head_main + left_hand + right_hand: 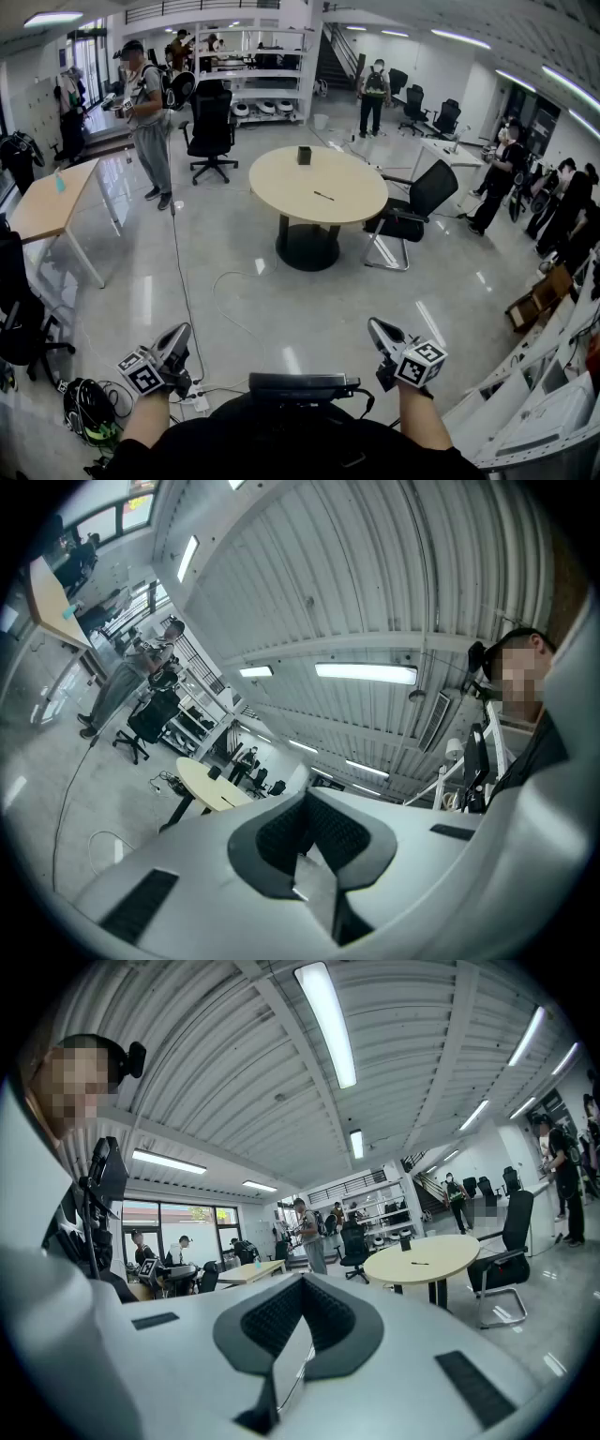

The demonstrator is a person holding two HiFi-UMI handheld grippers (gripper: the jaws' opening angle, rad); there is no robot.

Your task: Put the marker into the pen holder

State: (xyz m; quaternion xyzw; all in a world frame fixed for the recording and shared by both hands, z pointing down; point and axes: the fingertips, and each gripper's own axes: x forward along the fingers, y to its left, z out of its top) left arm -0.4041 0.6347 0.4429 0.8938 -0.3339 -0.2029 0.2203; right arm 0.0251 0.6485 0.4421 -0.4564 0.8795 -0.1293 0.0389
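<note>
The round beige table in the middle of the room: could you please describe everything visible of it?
The round beige table has a smooth, wood-like top on one black column with a round black base, upright on the glossy floor. A small dark pen holder stands near its far edge; a thin dark marker lies apart, flat.

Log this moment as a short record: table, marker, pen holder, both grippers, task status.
table: round table, far across the floor from the person
marker: marker lies flat on the table, untouched
pen holder: small dark pen holder stands near the table's far edge, apart from the marker
left gripper: left gripper jaws together, empty, held near the body
right gripper: right gripper jaws together, empty, held near the body
status: marker not yet picked up
</note>
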